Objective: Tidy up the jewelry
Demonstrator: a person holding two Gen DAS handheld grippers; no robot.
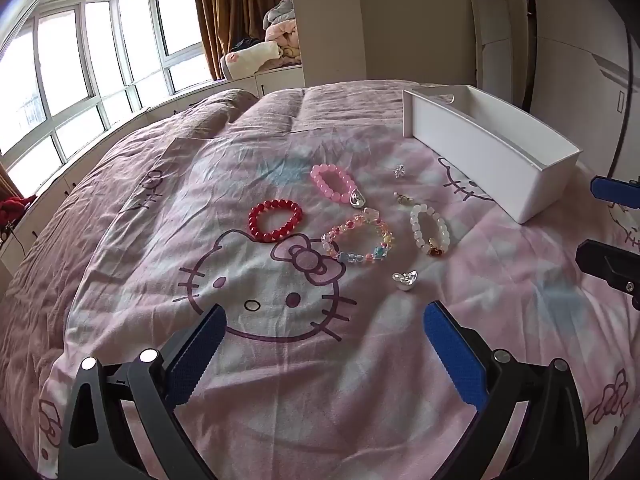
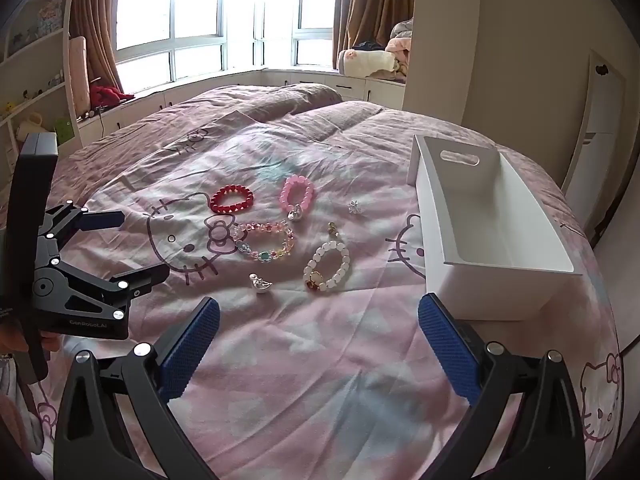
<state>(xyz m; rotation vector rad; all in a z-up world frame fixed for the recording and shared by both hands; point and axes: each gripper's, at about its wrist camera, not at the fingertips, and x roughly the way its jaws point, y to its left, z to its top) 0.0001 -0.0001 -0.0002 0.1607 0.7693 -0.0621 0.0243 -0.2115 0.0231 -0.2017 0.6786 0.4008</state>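
Several pieces of jewelry lie on the pink Hello Kitty bedspread [image 1: 280,380]: a red bead bracelet [image 1: 275,220] [image 2: 231,199], a pink bead bracelet [image 1: 334,183] [image 2: 296,194] with a silver charm, a multicolour bracelet [image 1: 357,241] [image 2: 264,241], a white bead bracelet [image 1: 429,229] [image 2: 327,266], a silver heart charm [image 1: 405,280] [image 2: 259,283], a small crystal piece [image 1: 399,171] [image 2: 354,207] and a small gold piece [image 1: 404,199] [image 2: 333,229]. An empty white bin [image 1: 492,148] [image 2: 492,224] stands to the right. My left gripper [image 1: 326,332] [image 2: 132,242] is open, short of the jewelry. My right gripper [image 2: 320,328] [image 1: 608,220] is open and empty.
The bed fills the foreground. Windows, brown curtains and a window seat with folded blankets [image 2: 376,62] lie beyond it. Shelves [image 2: 32,60] stand at the left, white wardrobe doors [image 1: 580,80] at the right.
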